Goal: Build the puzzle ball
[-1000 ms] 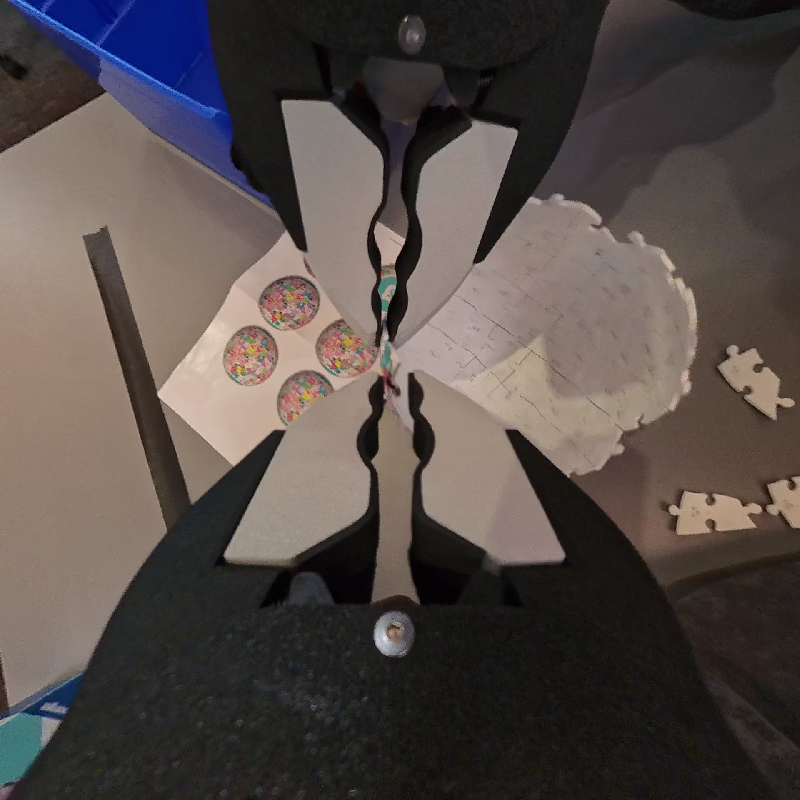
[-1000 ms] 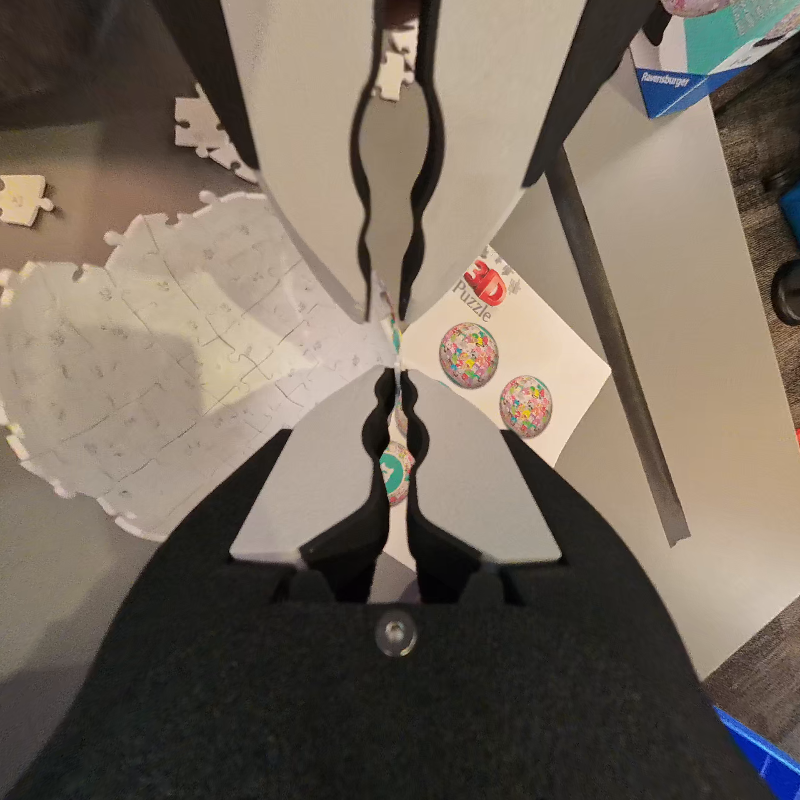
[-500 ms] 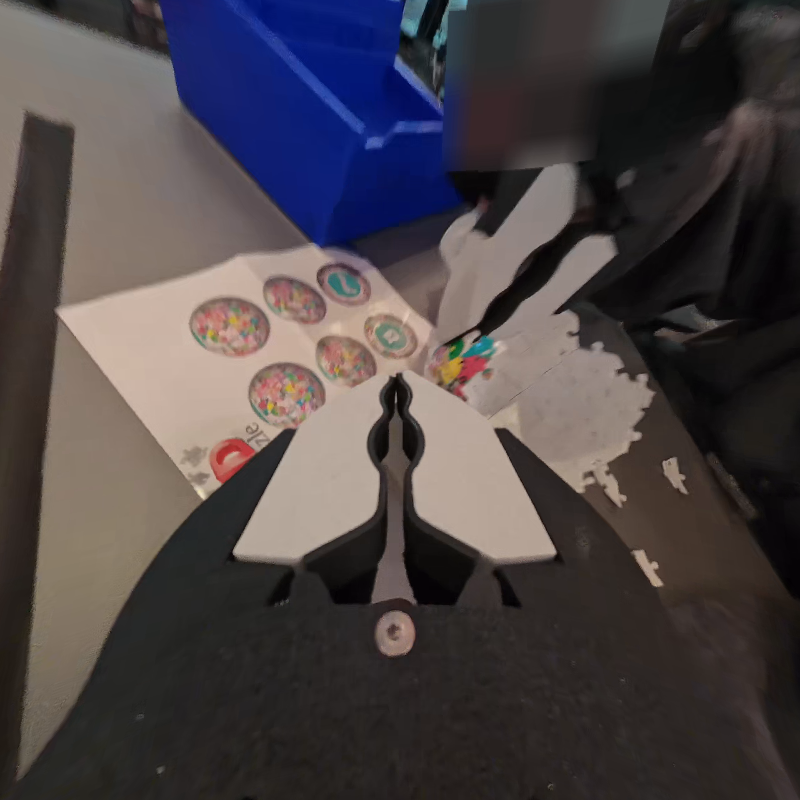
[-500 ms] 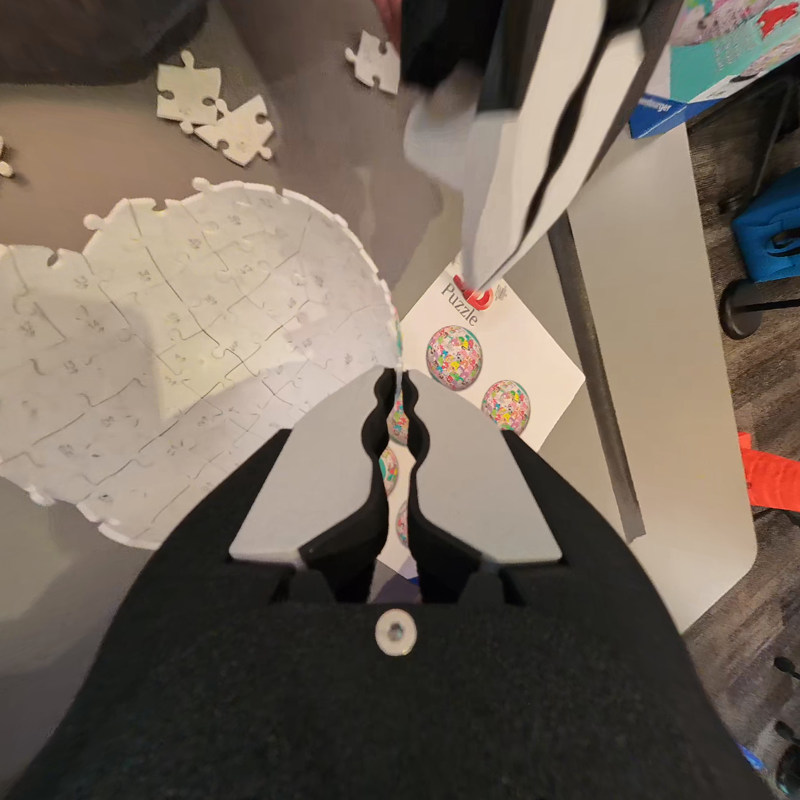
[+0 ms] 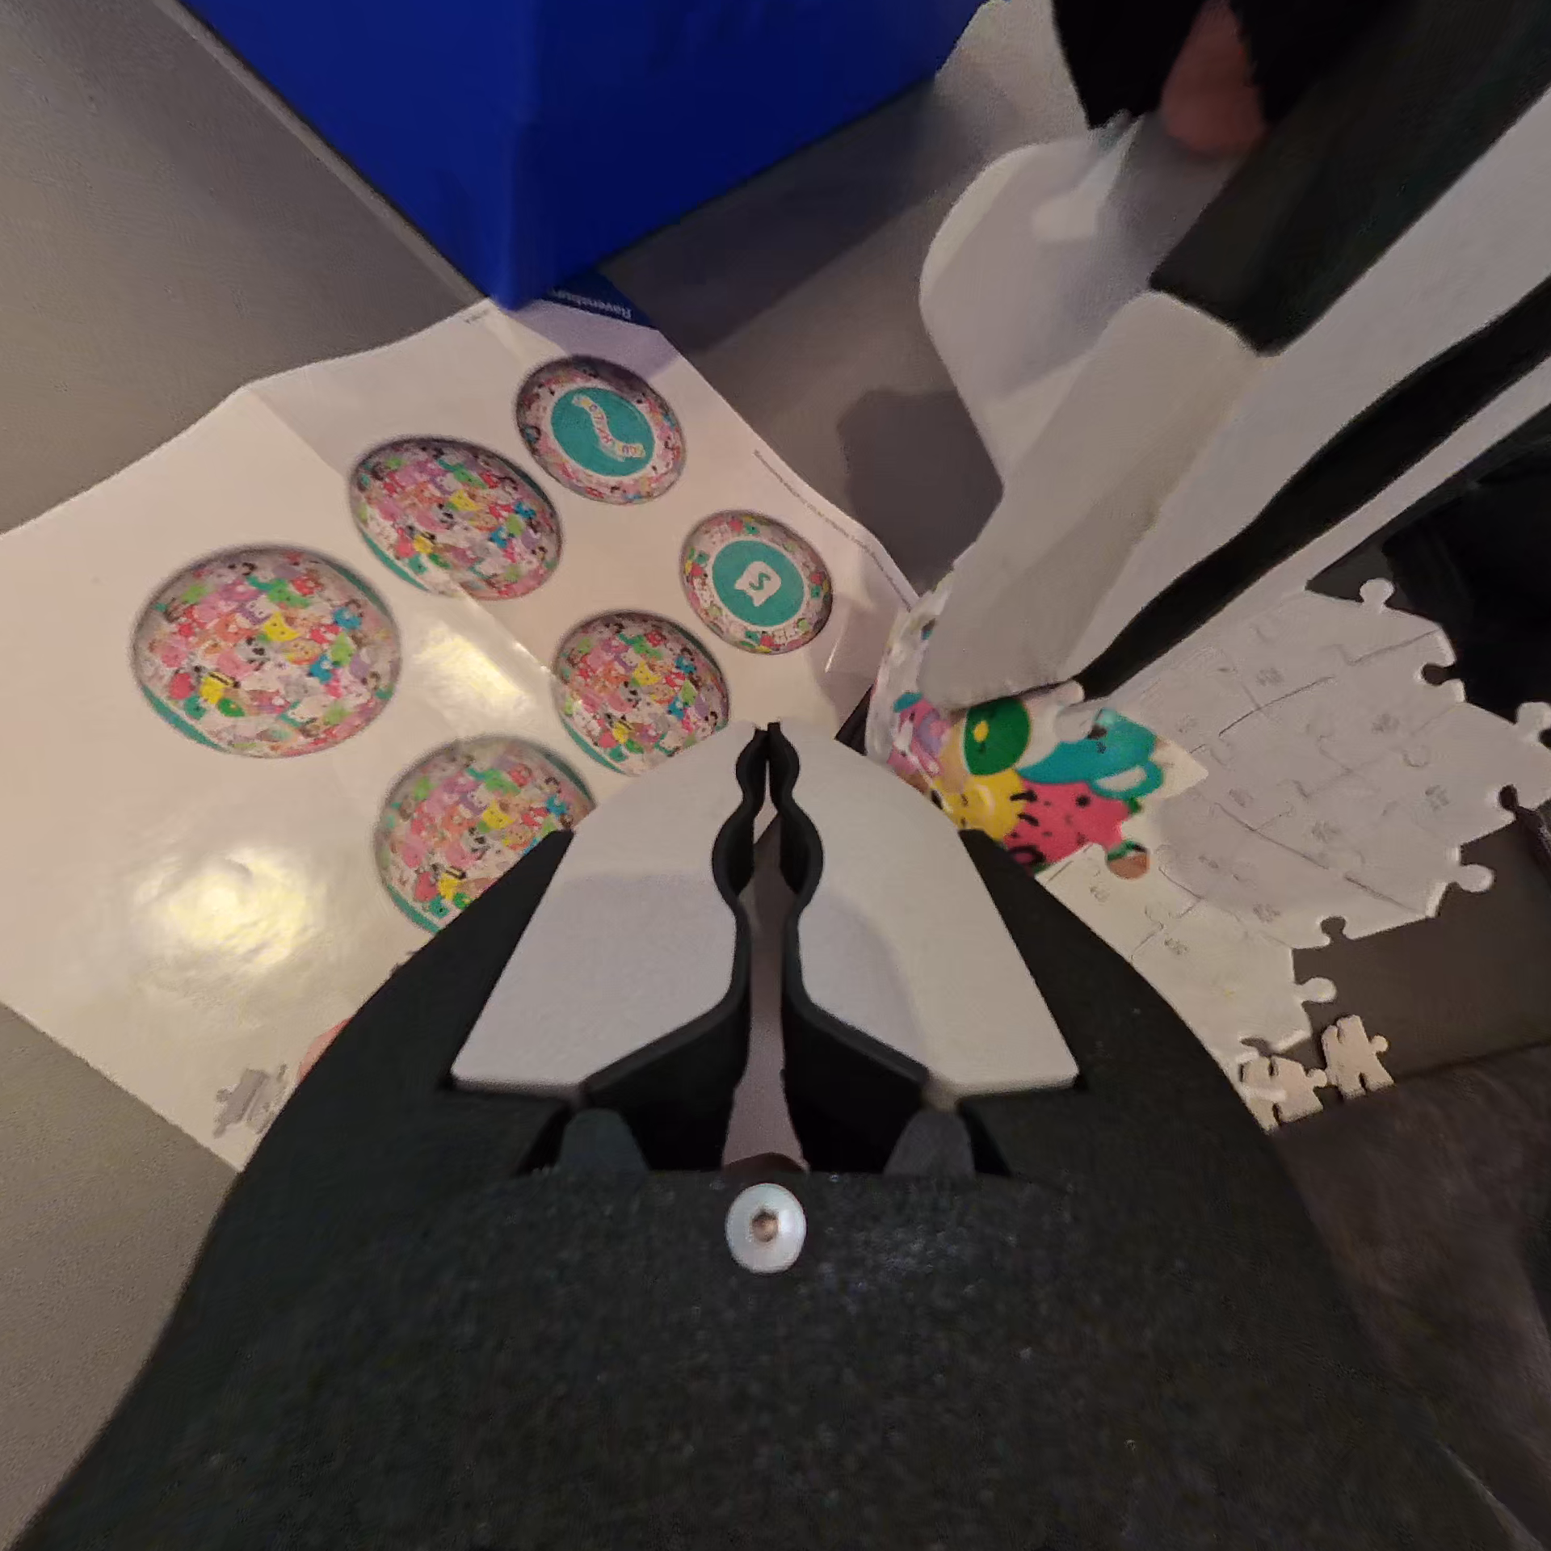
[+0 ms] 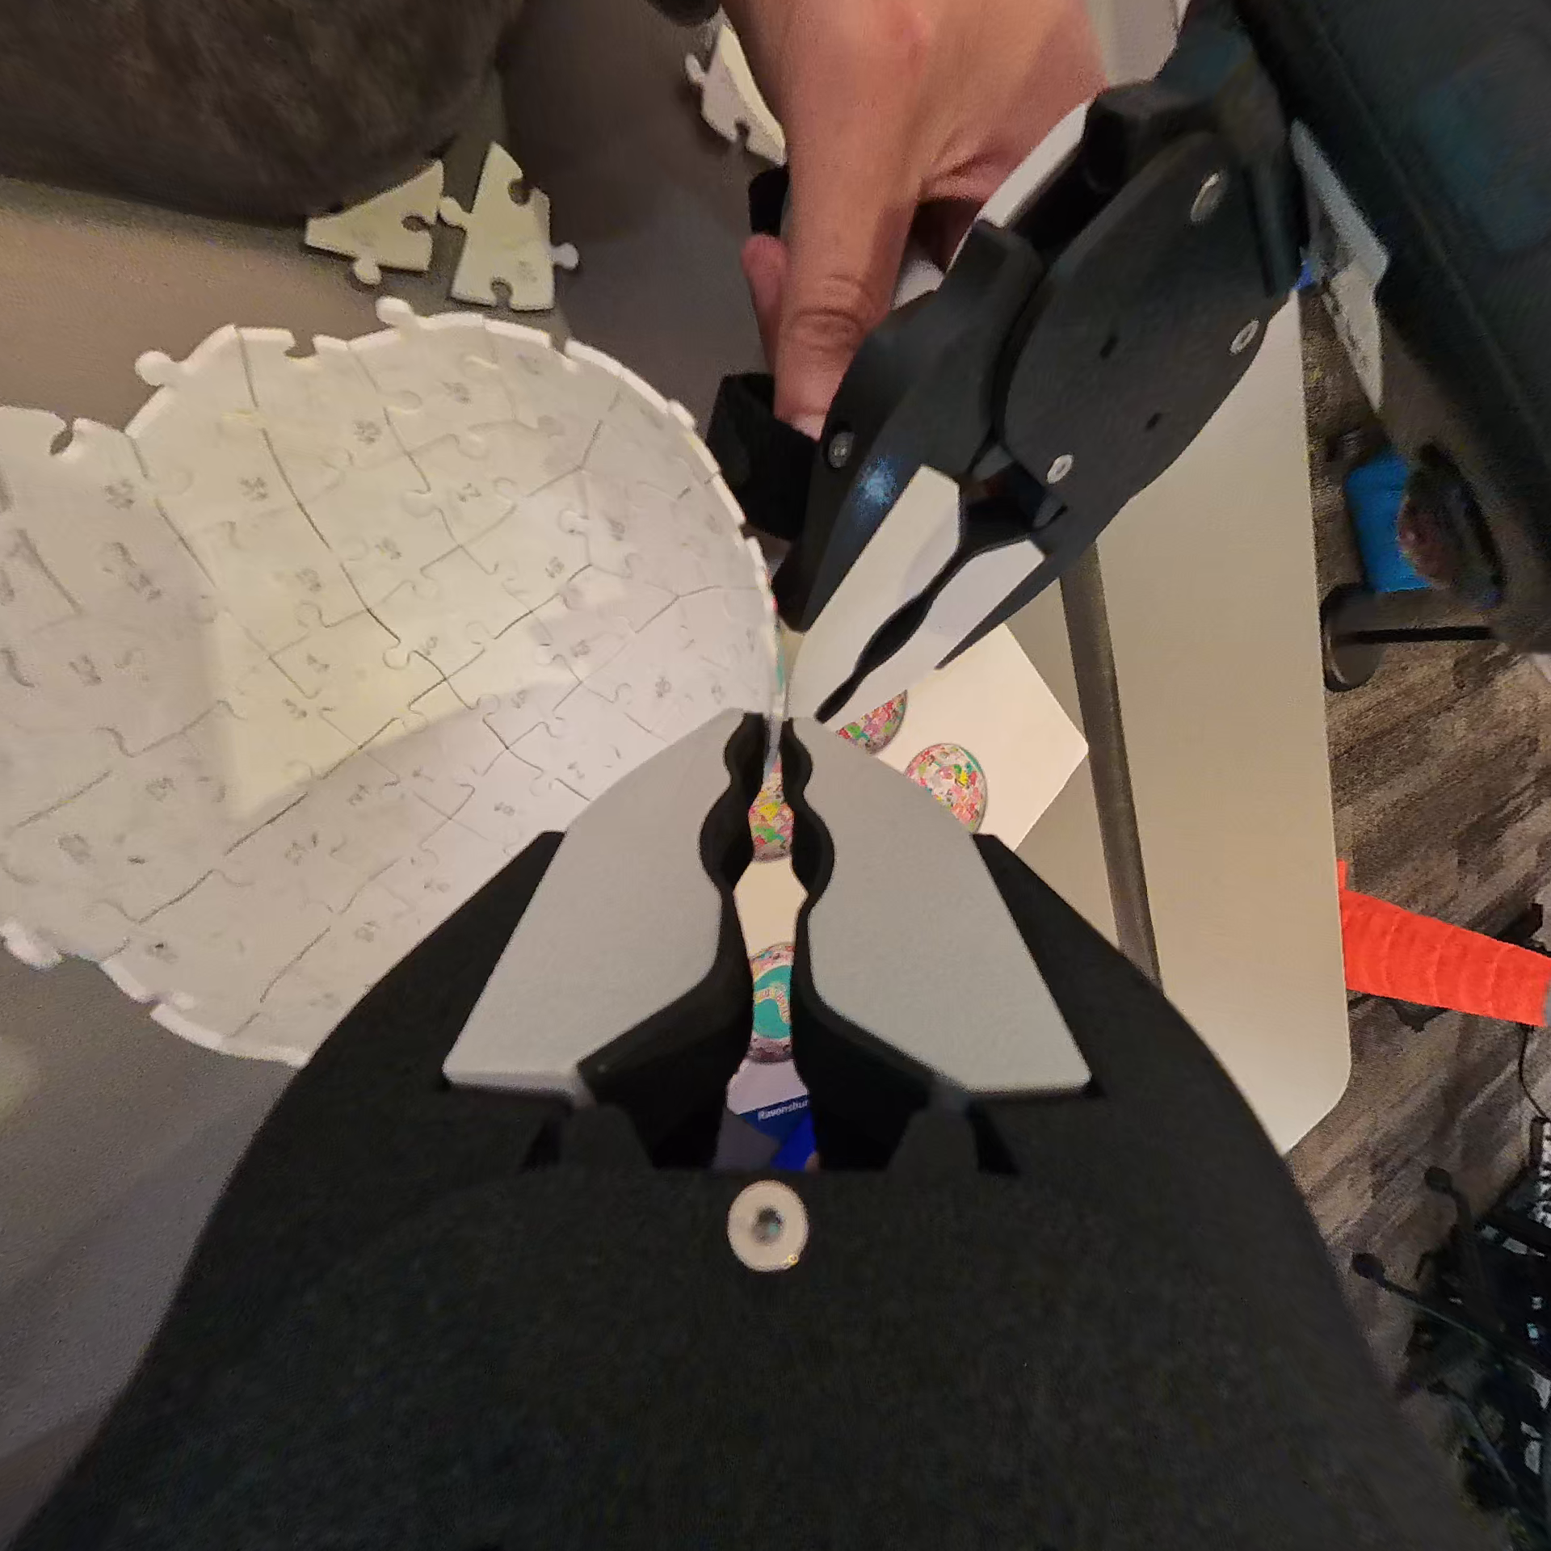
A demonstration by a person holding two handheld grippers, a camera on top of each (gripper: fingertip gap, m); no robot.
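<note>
The half-built puzzle ball (image 6: 378, 629) is a curved shell, white inside with faint marks. Its colourful outside shows in the left wrist view (image 5: 1032, 780). My right gripper (image 6: 776, 732) is shut on the shell's thin rim, and it also shows in the left wrist view (image 5: 999, 688), coming in from the top right. My left gripper (image 5: 770, 732) is shut with nothing visible between its tips, just left of the shell over the printed sheet. In the right wrist view it (image 6: 827, 705) points down at the rim beside my right fingertips, held by a hand (image 6: 864, 210).
A white instruction sheet (image 5: 252, 839) with pictures of the ball lies on the grey table beside a blue box (image 5: 545, 126). Loose white pieces lie on the dark mat (image 5: 1318, 1074) (image 6: 453, 235). A dark strip (image 6: 1108, 755) crosses the table. Tip to tip, the grippers are about 5 cm apart.
The left gripper let go of the shell's rim, swung away, and has come back shut beside the rim. The right gripper kept its hold on the rim.
</note>
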